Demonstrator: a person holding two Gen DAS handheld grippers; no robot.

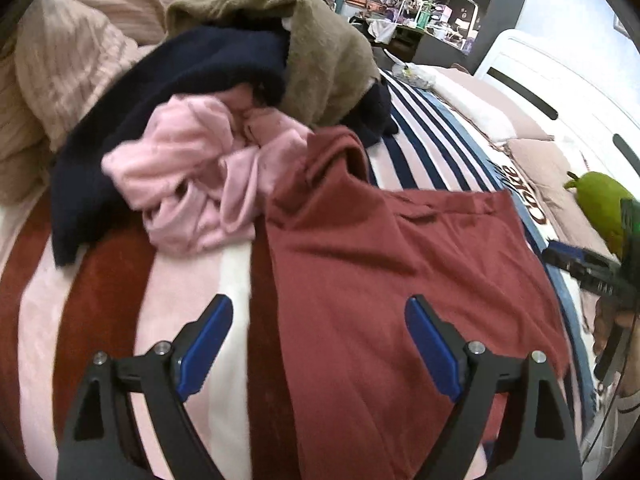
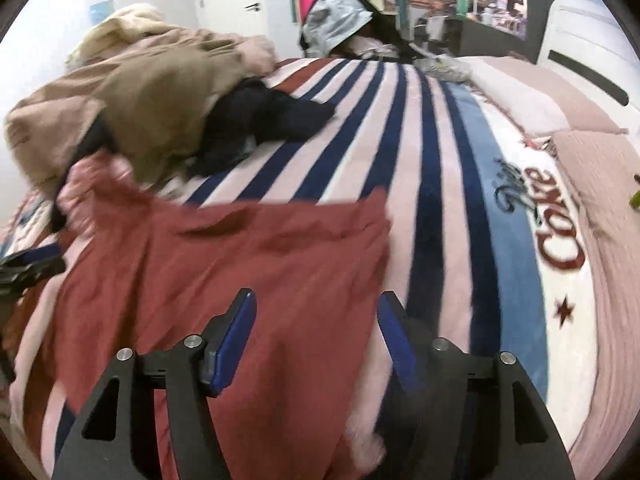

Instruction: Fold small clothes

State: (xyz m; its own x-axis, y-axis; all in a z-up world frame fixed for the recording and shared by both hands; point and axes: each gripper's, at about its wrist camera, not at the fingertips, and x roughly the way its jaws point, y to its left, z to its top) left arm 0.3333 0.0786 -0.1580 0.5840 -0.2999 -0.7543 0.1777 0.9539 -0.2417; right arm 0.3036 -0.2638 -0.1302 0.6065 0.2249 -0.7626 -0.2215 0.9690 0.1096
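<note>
A dark red garment (image 1: 384,280) lies spread flat on the striped blanket (image 1: 424,152). It also shows in the right wrist view (image 2: 240,264). My left gripper (image 1: 318,312) is open and empty, hovering over the garment's left edge. My right gripper (image 2: 316,308) is open and empty over the garment's right edge. The right gripper's body (image 1: 592,272) shows at the far right of the left wrist view. A pink garment (image 1: 192,184) lies crumpled just behind the red one.
A pile of clothes sits behind: a navy piece (image 1: 180,92), an olive-brown piece (image 1: 316,52) and a beige ribbed piece (image 1: 68,64). A green plush toy (image 1: 600,204) lies at the right. Pillows (image 2: 532,92) and a white headboard (image 2: 592,48) are at the far right.
</note>
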